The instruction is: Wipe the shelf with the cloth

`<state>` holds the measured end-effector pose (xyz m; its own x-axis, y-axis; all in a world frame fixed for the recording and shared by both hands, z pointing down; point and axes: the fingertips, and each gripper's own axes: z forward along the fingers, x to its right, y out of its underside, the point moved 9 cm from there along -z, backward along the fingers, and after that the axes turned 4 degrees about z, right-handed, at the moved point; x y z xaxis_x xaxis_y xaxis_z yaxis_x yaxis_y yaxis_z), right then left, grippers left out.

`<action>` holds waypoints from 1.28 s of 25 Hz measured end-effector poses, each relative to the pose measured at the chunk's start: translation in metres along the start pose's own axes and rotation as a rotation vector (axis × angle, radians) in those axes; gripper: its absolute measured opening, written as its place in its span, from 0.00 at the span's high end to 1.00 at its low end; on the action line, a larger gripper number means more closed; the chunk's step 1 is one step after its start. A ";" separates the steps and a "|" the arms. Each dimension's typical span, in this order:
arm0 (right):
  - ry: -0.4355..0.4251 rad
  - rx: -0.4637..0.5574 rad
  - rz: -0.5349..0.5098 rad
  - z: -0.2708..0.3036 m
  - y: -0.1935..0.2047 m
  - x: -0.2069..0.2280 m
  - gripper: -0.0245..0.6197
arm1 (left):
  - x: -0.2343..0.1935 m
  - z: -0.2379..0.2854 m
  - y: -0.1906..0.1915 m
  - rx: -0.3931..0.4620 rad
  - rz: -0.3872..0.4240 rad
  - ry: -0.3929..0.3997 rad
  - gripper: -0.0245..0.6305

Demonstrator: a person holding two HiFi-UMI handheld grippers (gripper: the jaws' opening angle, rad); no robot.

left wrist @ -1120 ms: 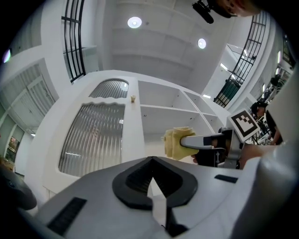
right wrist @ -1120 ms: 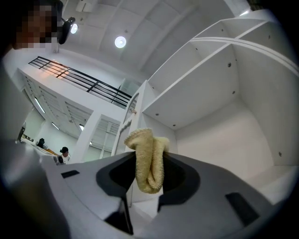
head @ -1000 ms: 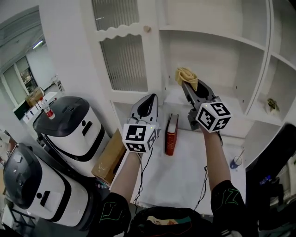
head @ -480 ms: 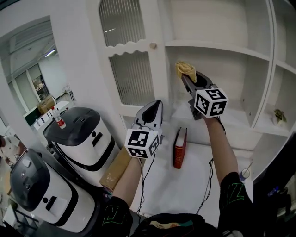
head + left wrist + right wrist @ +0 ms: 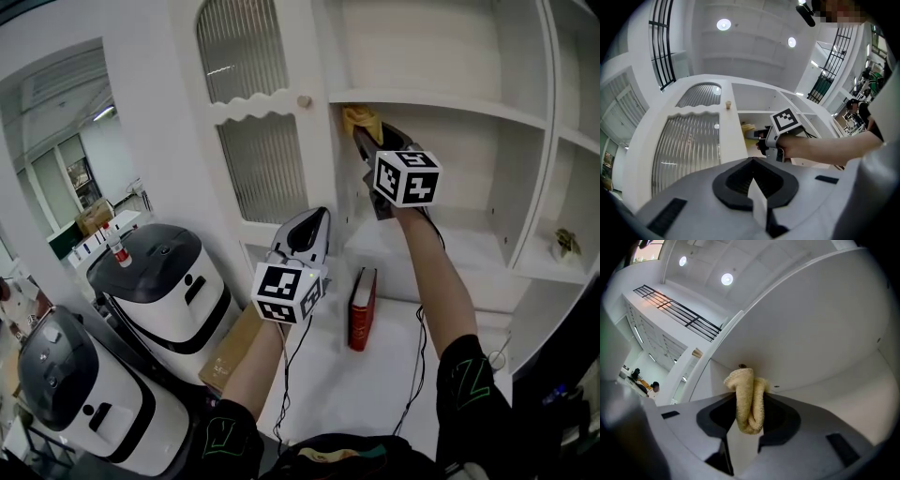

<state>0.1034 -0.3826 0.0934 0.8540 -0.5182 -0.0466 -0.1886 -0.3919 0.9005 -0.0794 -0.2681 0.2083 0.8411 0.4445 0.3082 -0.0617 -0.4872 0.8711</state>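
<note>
My right tongs [image 5: 749, 423] clamped the yellow cloth [image 5: 359, 120] at the left end of the upper shelf [image 5: 450, 101], my left tongs [image 5: 754, 187] hung closed and empty below; I judged wiping barely begun, the shelf's whole length remaining

White painted shelving unit [image 5: 441, 101] with open compartments, set above a white tabletop [image 5: 352, 394]. On the tabletop, a dark red hardback book [image 5: 361, 307], upright on its edge. On the right compartment's shelf, a small greenish object [image 5: 562, 242], too small to identify.
</note>
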 end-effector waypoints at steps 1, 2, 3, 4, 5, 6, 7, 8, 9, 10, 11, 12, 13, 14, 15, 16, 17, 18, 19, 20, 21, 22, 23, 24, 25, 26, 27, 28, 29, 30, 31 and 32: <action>-0.003 0.001 0.000 0.002 -0.001 -0.002 0.75 | 0.001 0.001 0.000 -0.003 0.002 0.003 0.96; -0.007 0.003 -0.003 0.004 -0.003 -0.004 0.75 | 0.002 0.002 -0.001 -0.003 0.003 0.005 0.96; -0.015 0.006 -0.010 0.005 -0.006 -0.005 0.75 | 0.002 0.003 -0.002 -0.002 0.003 0.008 0.96; -0.024 0.011 -0.019 0.006 -0.009 -0.008 0.75 | 0.003 0.004 -0.003 0.000 0.006 0.010 0.96; -0.034 0.015 -0.030 0.007 -0.011 -0.011 0.75 | 0.004 0.005 -0.004 0.002 0.010 0.012 0.96; -0.042 0.016 -0.043 0.007 -0.013 -0.014 0.75 | 0.005 0.004 -0.006 0.005 0.016 0.012 0.96; -0.048 0.014 -0.057 0.007 -0.015 -0.018 0.76 | 0.006 0.003 -0.007 0.007 0.020 0.011 0.96; -0.055 0.012 -0.071 0.006 -0.016 -0.022 0.76 | 0.006 0.002 -0.009 0.010 0.022 0.009 0.96; -0.061 0.010 -0.084 0.006 -0.017 -0.025 0.76 | 0.005 0.000 -0.010 0.013 0.022 0.007 0.96; -0.066 0.008 -0.096 0.005 -0.018 -0.028 0.76 | 0.005 -0.001 -0.011 0.015 0.021 0.006 0.96; -0.071 0.006 -0.105 0.004 -0.019 -0.030 0.76 | 0.005 -0.002 -0.012 0.015 0.020 0.006 0.96; -0.077 0.004 -0.111 0.003 -0.020 -0.031 0.77 | 0.005 -0.003 -0.012 0.015 0.018 0.006 0.96; -0.086 0.004 -0.113 0.001 -0.022 -0.033 0.77 | 0.006 -0.004 -0.012 0.015 0.016 0.007 0.96; -0.096 0.003 -0.112 0.000 -0.024 -0.035 0.77 | 0.006 -0.005 -0.012 0.014 0.014 0.008 0.96; -0.107 0.003 -0.111 -0.002 -0.026 -0.037 0.77 | 0.006 -0.006 -0.012 0.013 0.011 0.009 0.96; -0.116 0.004 -0.109 -0.004 -0.026 -0.039 0.77 | 0.006 -0.007 -0.011 0.011 0.007 0.011 0.96; -0.126 0.005 -0.108 -0.007 -0.027 -0.041 0.77 | 0.007 -0.007 -0.011 0.010 0.002 0.012 0.96; -0.135 0.007 -0.108 -0.010 -0.028 -0.043 0.77 | 0.008 -0.008 -0.010 0.010 -0.003 0.014 0.96; -0.145 0.010 -0.109 -0.012 -0.029 -0.045 0.77 | 0.009 -0.008 -0.010 0.011 -0.007 0.016 0.96; -0.154 0.013 -0.113 -0.015 -0.030 -0.048 0.77 | 0.010 -0.008 -0.010 0.011 -0.009 0.020 0.96; -0.162 0.017 -0.119 -0.018 -0.031 -0.050 0.77 | 0.012 -0.008 -0.010 0.010 -0.010 0.024 0.96; -0.170 0.021 -0.125 -0.020 -0.033 -0.053 0.77 | 0.014 -0.008 -0.010 0.009 -0.011 0.027 0.96; -0.178 0.025 -0.130 -0.023 -0.034 -0.056 0.77 | 0.015 -0.008 -0.009 0.007 -0.013 0.031 0.96; -0.186 0.030 -0.135 -0.026 -0.035 -0.058 0.77 | 0.017 -0.008 -0.008 0.005 -0.015 0.034 0.96; -0.193 0.035 -0.138 -0.029 -0.036 -0.060 0.77 | 0.019 -0.008 -0.007 0.003 -0.018 0.036 0.96; -0.201 0.039 -0.140 -0.031 -0.037 -0.062 0.77 | 0.020 -0.007 -0.006 0.002 -0.022 0.038 0.96; -0.209 0.044 -0.141 -0.033 -0.037 -0.064 0.77 | 0.022 -0.007 -0.005 0.001 -0.026 0.041 0.96; -0.217 0.048 -0.141 -0.035 -0.038 -0.065 0.77 | 0.023 -0.007 -0.005 -0.001 -0.030 0.043 0.96; -0.228 0.054 -0.142 -0.038 -0.039 -0.067 0.77 | 0.025 -0.006 -0.004 -0.003 -0.034 0.046 0.96; -0.240 0.061 -0.141 -0.040 -0.040 -0.068 0.77 | 0.026 -0.006 -0.003 -0.006 -0.037 0.049 0.96; -0.255 0.068 -0.136 -0.043 -0.042 -0.069 0.77 | 0.028 -0.006 -0.003 -0.009 -0.040 0.052 0.96; -0.271 0.077 -0.128 -0.047 -0.043 -0.071 0.77 | 0.030 -0.006 -0.002 -0.013 -0.043 0.054 0.96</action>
<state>0.0740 -0.2938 0.0783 0.7150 -0.6404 -0.2805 -0.1329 -0.5184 0.8447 -0.0575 -0.2498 0.2182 0.8131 0.5045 0.2903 -0.0335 -0.4574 0.8886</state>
